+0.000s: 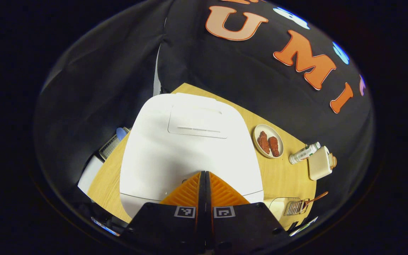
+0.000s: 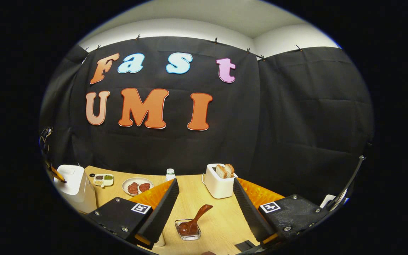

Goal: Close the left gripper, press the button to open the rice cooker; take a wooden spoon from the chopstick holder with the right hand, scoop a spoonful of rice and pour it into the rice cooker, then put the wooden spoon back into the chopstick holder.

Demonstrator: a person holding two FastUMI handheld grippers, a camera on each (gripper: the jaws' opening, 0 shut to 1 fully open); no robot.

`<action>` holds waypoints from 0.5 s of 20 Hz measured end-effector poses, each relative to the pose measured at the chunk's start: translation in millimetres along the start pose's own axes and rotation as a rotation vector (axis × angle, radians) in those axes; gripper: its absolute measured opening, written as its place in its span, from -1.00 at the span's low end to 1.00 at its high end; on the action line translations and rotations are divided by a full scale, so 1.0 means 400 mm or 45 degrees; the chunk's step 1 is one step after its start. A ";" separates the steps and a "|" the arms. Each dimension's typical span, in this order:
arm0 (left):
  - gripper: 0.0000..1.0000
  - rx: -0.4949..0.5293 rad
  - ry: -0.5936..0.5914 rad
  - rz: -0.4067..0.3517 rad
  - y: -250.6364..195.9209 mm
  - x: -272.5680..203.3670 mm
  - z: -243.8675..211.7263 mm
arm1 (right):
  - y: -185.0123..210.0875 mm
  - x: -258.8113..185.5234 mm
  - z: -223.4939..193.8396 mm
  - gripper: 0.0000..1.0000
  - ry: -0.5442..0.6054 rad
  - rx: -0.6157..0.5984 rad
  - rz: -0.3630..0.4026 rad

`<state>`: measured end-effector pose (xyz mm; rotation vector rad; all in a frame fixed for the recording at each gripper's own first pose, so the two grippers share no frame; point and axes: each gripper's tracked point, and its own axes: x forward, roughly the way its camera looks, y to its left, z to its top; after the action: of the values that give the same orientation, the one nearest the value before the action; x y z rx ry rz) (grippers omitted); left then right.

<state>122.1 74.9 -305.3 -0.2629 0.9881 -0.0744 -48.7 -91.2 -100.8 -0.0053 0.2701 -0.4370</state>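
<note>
Desk [image 2: 221, 219]: light wood, set against the black cloth wall.

Rice cooker [image 1: 190, 148]: white, lid down, at the desk's left end; in the right gripper view it stands at the far left edge [image 2: 74, 186].

Toaster [image 2: 218, 184]: white, two bread slices standing in its slots, near the desk's back edge.

Left gripper [image 1: 205, 174]: fingers pressed together with no gap, tips over the cooker's front edge; contact cannot be told.

Right gripper [image 2: 205, 198]: fingers spread wide, nothing between them, above the desk's front part.

Plate [image 2: 137, 186]: two reddish-brown pieces on it, between cooker and toaster.

Chopstick holder [image 2: 188, 230]: small clear container near the desk's front edge.

Wooden spoon [image 2: 195, 219]: bowl in the holder, handle leaning up to the right.

Bottle [image 2: 170, 174]: small, white-capped, by the back edge.
</note>
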 end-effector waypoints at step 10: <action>-0.91 0.040 -0.358 0.018 -0.010 -0.139 0.123 | -0.001 0.020 -0.049 0.93 0.066 0.029 0.045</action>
<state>132.6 90.4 -233.3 -0.2302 0.7087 -0.0383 -46.8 -94.1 -121.7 0.0332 0.3161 -0.4056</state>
